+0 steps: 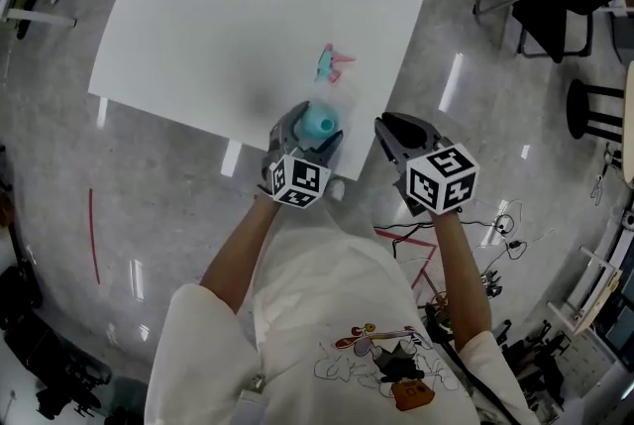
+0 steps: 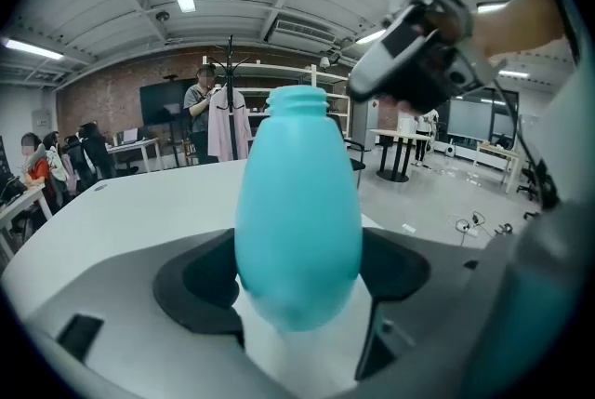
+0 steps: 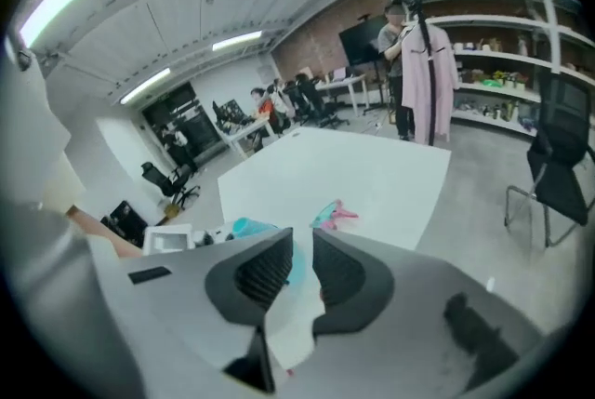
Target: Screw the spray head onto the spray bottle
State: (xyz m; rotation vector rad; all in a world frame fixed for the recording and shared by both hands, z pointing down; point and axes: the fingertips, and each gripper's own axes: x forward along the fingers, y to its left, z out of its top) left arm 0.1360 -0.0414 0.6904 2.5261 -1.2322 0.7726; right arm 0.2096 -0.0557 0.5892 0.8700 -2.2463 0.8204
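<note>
Over a white bench (image 1: 198, 37), the left claw (image 2: 297, 295) pinches the teal spray bottle (image 2: 297, 211) by its body at the near edge, its neck bare. The right claw (image 3: 302, 262), empty with its 2 jaws a slim gap apart, faces the teal-and-pink spray head (image 3: 333, 214) lying farther in. Fetching the head looks to be the step in hand, and it calls for wider jaws.

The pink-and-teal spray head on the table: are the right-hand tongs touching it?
Apart. The head view shows bare table between the spray head and the right tongs.
</note>
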